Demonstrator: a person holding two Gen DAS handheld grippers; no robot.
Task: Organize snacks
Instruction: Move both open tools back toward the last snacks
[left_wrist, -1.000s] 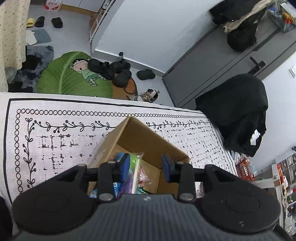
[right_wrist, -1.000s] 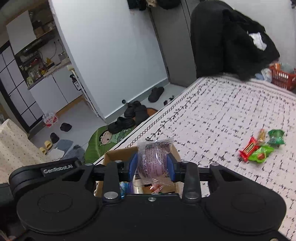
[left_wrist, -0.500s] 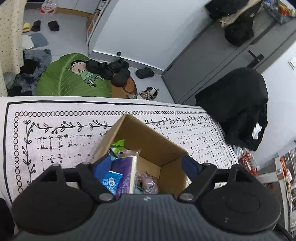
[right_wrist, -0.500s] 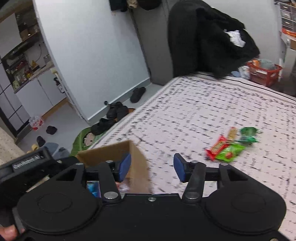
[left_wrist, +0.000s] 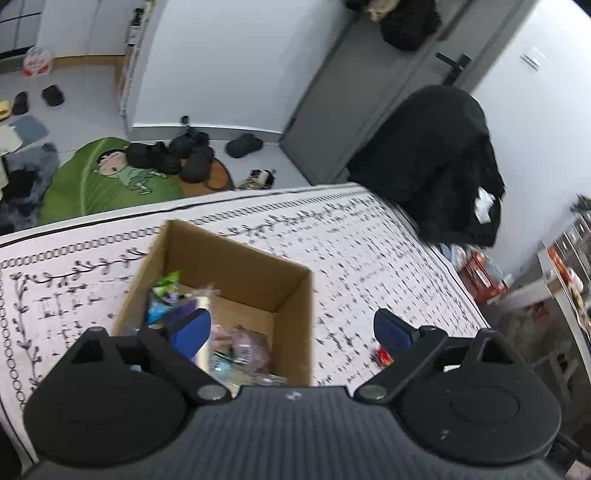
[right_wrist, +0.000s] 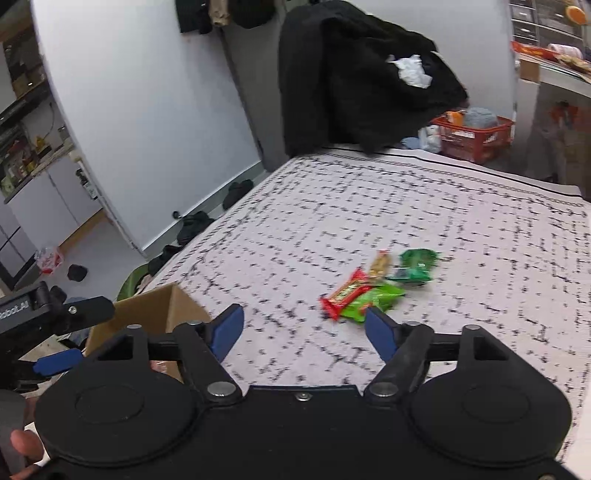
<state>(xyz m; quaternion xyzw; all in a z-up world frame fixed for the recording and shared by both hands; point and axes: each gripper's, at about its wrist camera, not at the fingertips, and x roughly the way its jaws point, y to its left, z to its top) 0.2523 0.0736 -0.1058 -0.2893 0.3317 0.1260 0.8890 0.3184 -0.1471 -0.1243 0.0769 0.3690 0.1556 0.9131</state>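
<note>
An open cardboard box (left_wrist: 236, 258) stands on the patterned tablecloth (left_wrist: 362, 258) with several snack packets (left_wrist: 173, 299) inside. My left gripper (left_wrist: 291, 330) hovers over its right wall, jaws opening, nothing held between them. A red bar (right_wrist: 345, 293), a light green packet (right_wrist: 376, 299), a dark green packet (right_wrist: 415, 266) and a tan bar (right_wrist: 380, 264) lie loose on the cloth. My right gripper (right_wrist: 304, 330) is just short of them, jaws opening and empty. The box corner (right_wrist: 155, 314) is at its left.
A black coat (left_wrist: 436, 166) hangs at the table's far end, with a red basket (right_wrist: 472, 136) on the floor beside it. Shoes (left_wrist: 177, 155) and a green leaf mat (left_wrist: 92, 177) lie on the floor past the table's far edge. A person's finger (right_wrist: 22, 443) shows at lower left.
Both grippers have opened. The left let a green packet drop into the box; the right let go of a pink wrapped snack there and swung right toward the loose snacks.
</note>
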